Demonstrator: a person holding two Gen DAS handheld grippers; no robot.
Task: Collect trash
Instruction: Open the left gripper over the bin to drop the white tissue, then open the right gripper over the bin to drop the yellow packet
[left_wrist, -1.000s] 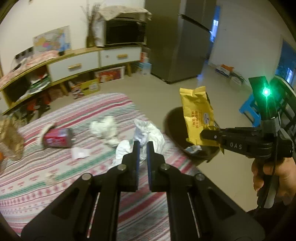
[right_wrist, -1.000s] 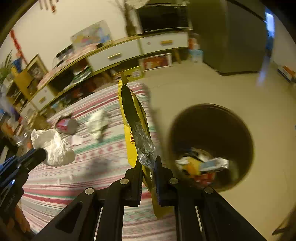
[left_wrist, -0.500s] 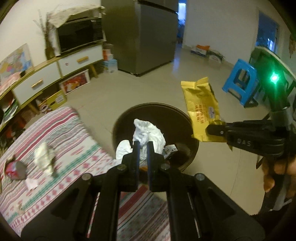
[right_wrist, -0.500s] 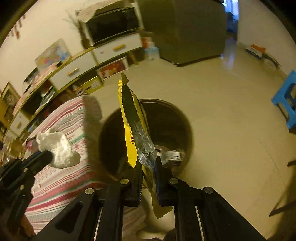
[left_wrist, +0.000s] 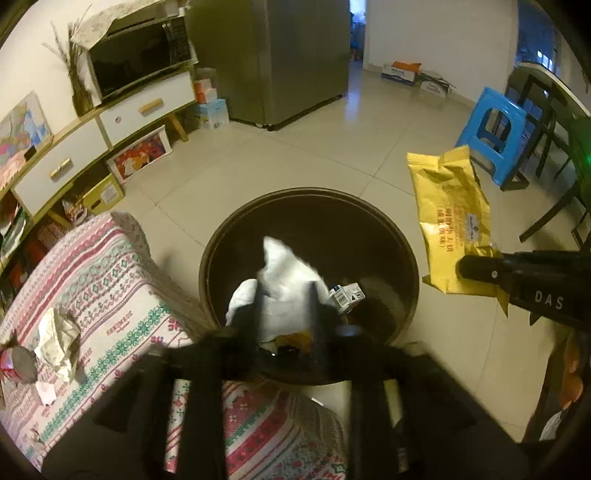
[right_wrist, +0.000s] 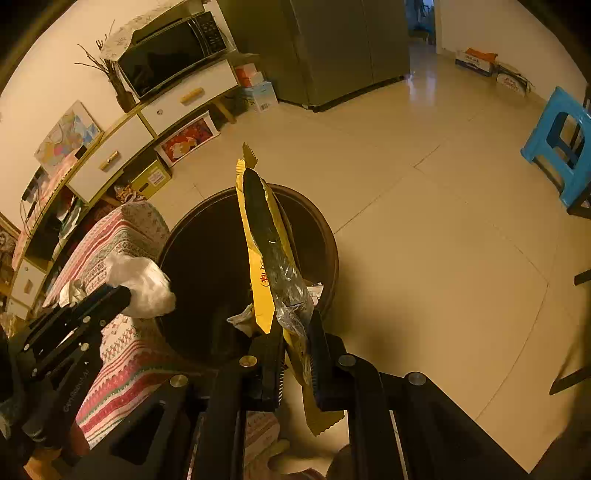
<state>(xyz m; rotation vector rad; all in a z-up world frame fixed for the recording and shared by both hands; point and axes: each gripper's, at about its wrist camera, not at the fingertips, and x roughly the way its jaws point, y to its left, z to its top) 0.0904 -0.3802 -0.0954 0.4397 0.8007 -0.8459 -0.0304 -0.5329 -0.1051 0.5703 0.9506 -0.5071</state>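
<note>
The left gripper (left_wrist: 282, 310) had just been opening, white wad (left_wrist: 284, 284) between its jaws over the bin (left_wrist: 221, 236); the right gripper (right_wrist: 297, 354) pinched a yellow wrapper (right_wrist: 258, 236); scraps (left_wrist: 57, 339) remained near the table's corner.

A microwave (left_wrist: 136, 59) sits on a low white-drawered cabinet (left_wrist: 85, 147) against the wall, dry twigs (left_wrist: 74, 81) beside it; a grey fridge (left_wrist: 273, 55) stands further along; a blue plastic stool (left_wrist: 495, 129) rests on the tiled floor (left_wrist: 314, 155); cardboard boxes (left_wrist: 402, 72) lie by the far wall.
</note>
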